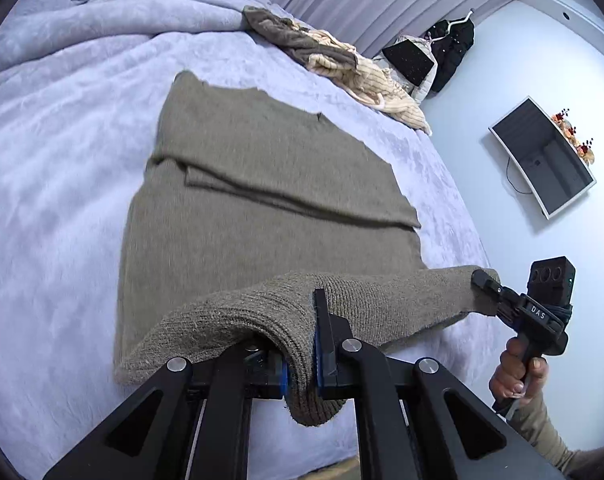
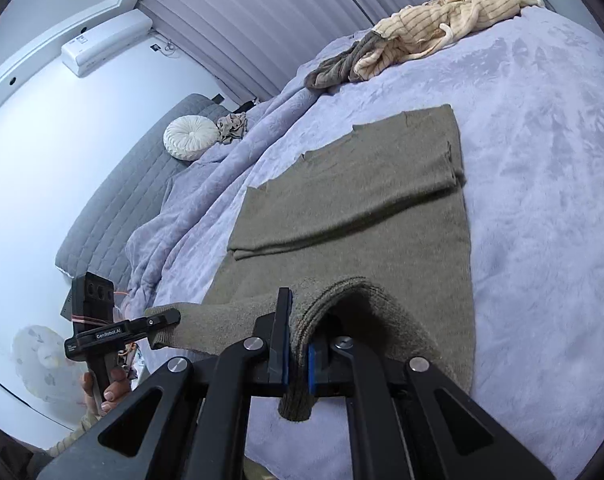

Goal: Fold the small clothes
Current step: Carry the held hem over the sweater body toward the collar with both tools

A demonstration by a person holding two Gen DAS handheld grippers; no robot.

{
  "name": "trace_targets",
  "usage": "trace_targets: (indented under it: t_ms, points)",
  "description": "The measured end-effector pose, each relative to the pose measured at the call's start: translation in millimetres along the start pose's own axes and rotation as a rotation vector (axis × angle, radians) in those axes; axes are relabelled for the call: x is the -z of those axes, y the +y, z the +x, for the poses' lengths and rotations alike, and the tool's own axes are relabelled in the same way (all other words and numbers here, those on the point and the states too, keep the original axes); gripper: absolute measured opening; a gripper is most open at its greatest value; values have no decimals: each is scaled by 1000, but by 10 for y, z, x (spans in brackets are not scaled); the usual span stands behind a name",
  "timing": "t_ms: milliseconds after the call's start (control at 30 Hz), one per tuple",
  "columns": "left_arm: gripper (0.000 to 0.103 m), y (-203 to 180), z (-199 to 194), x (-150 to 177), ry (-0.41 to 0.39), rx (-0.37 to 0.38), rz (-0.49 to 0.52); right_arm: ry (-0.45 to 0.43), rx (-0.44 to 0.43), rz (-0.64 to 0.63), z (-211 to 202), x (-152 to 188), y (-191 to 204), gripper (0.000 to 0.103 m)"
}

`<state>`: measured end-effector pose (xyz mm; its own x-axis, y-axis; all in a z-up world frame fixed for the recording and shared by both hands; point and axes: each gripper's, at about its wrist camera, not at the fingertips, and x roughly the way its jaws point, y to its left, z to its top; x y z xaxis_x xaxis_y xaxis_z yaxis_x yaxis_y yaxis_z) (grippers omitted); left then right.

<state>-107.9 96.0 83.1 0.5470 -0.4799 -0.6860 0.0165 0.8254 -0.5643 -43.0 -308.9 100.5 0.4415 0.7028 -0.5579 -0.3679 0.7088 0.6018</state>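
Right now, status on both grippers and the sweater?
Left gripper and right gripper both shut on near hem of olive sweater. Hem lifted, rest flat on bed. Clothes pile far off, nothing blocking.

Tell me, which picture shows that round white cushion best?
The right wrist view: the round white cushion sits whole against the grey headboard. The left wrist view catches only a sliver of it at its top edge.

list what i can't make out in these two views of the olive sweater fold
- Left wrist view: the bed under the sweater is covered by it.
- Right wrist view: the left gripper fingertips are buried in the knit.
- Both views: the near hem, behind the right gripper linkages.
- Pile: garment count unclear.
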Motion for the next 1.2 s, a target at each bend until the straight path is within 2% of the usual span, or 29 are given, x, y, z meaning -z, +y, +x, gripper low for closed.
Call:
trace_targets:
  t_ms: [233,433,633,767,1000,1200]
  points:
    - [10,-175,71,-334,-20,-68,50,-16,39,-9,51,-302,101,6]
    - [10,-173,100,-514,-27,-73,38,-22,76,-13,51,-454,107,6]
    - [10,-229,270,-664,-5,-166,55,-17,114,-26,133,-586,109,6]
    - [10,-253,353,-742,8,-203,60,-7,133,-21,197,-660,90,6]
    - [10,-324,420,-878,13,-235,89,-1,157,6,296,-779,30,6]
    - [10,-339,474,-1000,14,-232,99,2,180,8,356,-872,16,6]
